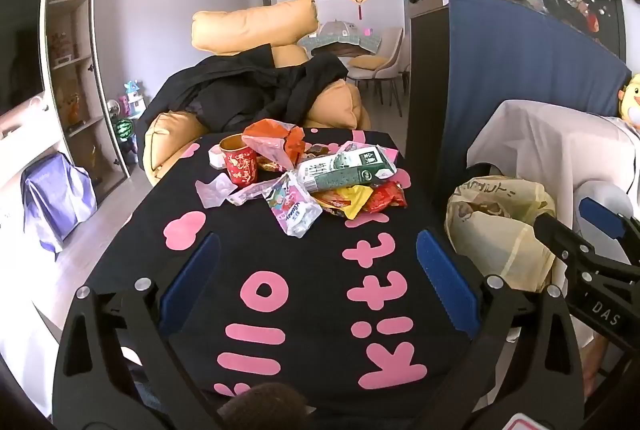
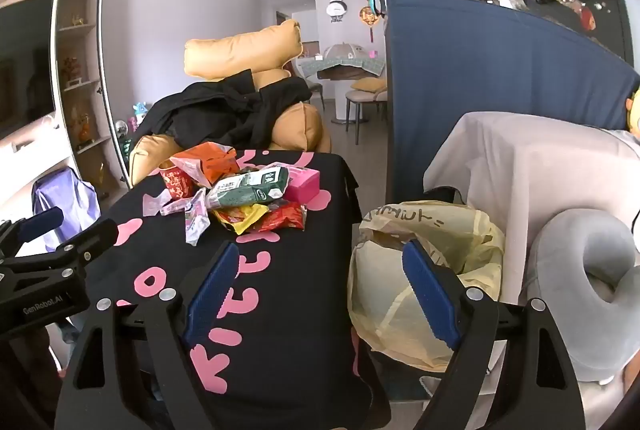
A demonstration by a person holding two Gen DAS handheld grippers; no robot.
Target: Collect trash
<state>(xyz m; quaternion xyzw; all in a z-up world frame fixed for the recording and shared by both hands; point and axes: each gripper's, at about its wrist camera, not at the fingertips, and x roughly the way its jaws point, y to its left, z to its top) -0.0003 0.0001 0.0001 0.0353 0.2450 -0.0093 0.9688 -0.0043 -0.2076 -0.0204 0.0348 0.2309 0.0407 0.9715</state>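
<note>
A: Because the trash pile (image 1: pixel 304 178) is mostly crumpled wrappers, handling should be light, soft and slippery; which item gives a firm hold?

B: The green milk carton (image 1: pixel 344 170) on top looks semi-rigid. Pinch it across its flat sides. The red paper cup (image 1: pixel 239 164), upright at the pile's 9 o'clock, probably crushes easily; take it by the rim.

A: Position relative to the jaws?

B: The pile lies on the black tablecloth (image 1: pixel 280 270), well beyond the left gripper (image 1: pixel 320 282), toward 12 o'clock. From the right gripper (image 2: pixel 316 290) it sits toward 11 o'clock, also well apart.

A: Jaw state?

B: Both pairs stand wide apart, holding nothing. The yellow trash bag (image 2: pixel 436 254) gapes beside the table, at the pile's 4 o'clock.
</note>
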